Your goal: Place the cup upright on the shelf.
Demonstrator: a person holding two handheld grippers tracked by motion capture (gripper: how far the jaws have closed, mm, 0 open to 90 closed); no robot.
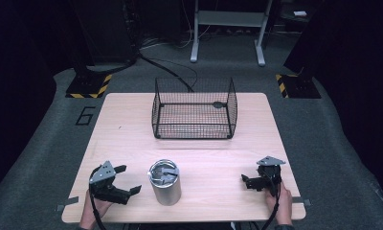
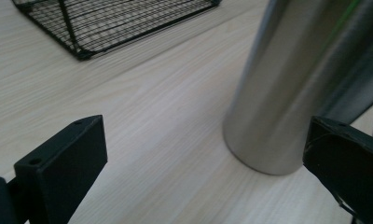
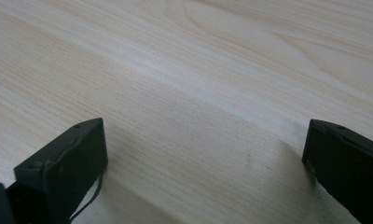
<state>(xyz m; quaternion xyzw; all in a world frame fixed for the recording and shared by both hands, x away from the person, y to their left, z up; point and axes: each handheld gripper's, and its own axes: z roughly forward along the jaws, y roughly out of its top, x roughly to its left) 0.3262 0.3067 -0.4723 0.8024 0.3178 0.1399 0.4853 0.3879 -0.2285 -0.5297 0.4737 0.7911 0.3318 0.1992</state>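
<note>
Steel tumbler (image 1: 164,183) unlabelled, left gripper (image 1: 128,179) beside it, right gripper (image 1: 245,181) apart, both fingers spread, floor "6" (image 1: 85,115)

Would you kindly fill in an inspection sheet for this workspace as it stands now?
Surface: light wooden table, bare around the things.
Job's things: steel tumbler upright near the front edge, lid on; black wire basket farther back, nothing seen inside.
Clutter: nothing seen.
Grippers: left gripper open, beside the tumbler and apart from it; right gripper open, over bare wood.
Cables: one trails from each gripper off the front edge; more lie on the floor behind the table.
Surroundings: dark carpet, hazard-striped stand bases, grey frame legs.
</note>
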